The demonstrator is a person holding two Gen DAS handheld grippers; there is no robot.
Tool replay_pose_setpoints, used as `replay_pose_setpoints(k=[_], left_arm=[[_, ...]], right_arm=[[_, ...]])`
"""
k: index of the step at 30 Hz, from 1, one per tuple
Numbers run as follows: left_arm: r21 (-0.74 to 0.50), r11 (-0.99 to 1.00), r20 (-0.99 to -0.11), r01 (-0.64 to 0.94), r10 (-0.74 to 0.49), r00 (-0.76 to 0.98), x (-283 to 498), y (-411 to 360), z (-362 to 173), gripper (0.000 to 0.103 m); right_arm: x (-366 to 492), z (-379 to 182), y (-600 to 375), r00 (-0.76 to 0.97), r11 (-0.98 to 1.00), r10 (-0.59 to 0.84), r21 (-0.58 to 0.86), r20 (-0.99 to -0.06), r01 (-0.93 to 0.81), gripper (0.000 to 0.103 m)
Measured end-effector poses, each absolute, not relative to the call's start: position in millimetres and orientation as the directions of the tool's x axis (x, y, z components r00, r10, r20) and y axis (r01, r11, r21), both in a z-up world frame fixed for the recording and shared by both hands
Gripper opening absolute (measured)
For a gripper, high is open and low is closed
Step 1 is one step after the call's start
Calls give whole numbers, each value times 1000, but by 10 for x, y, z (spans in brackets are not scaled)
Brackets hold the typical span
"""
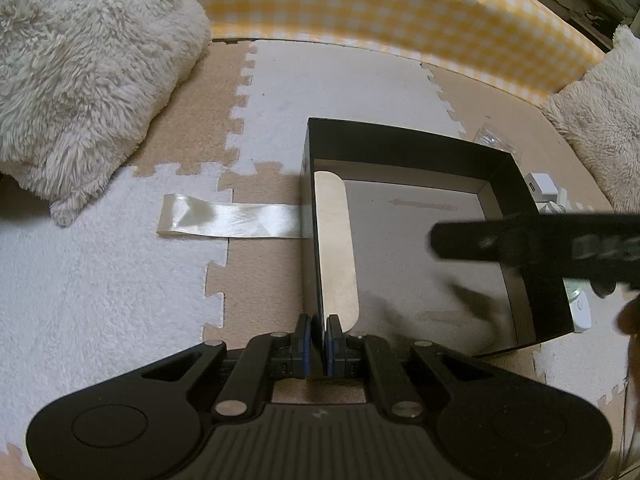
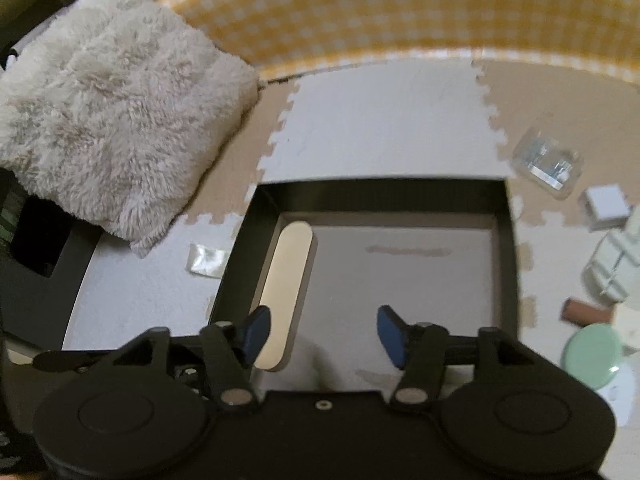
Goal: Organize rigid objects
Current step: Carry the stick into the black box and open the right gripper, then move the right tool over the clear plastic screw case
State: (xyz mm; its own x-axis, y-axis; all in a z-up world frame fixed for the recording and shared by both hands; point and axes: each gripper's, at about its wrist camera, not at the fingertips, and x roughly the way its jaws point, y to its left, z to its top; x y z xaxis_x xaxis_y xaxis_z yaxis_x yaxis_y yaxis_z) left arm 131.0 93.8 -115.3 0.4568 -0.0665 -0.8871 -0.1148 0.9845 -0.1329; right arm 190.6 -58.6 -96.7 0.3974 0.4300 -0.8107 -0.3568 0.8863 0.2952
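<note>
Gripping the black box (image 1: 516,184) wall, the left gripper (image 1: 319,334) is clamped; the right gripper (image 2: 322,334) hovers above it, jaws apart.

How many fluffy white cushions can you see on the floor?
2. One fluffy cushion lies far left of the black box; another sits far right by the yellow checked wall. Others may be hidden.

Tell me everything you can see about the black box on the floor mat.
The box is open-topped, rectangular, with matte black walls outside and a grey cardboard-looking floor. It sits flat on the foam mat. A pale rounded flap lies inside along its left wall; a satin ribbon trails outside from that wall. The left hand-held gripper is shut on the left wall; the right hand-held gripper hangs open above it.
</note>
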Motion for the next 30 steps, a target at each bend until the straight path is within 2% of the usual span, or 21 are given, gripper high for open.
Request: replay_pose_setpoints(k=[2,10,15,30], left_arm=[[-132,985,-887,-114,-66,457,1309,937,-1152,8],[-134,984,-888,-114,-68,456,1313,940,-1152,8],[-134,985,-888,-113,-68,455,1314,941,-1151,8],[-126,986,-888,-106,-65,455,1321,940,-1138,8]], right_arm=[[1884,-856,-636,423,887,429,283,-798,-364,77],[1820,-382,-997,564,893,429,239,-705,-381,99],[1892,-203,-1346,663,910,404,206,-631,-359,103],[2734,-546,-2065,747,962,229,260,-624,-78,103]])
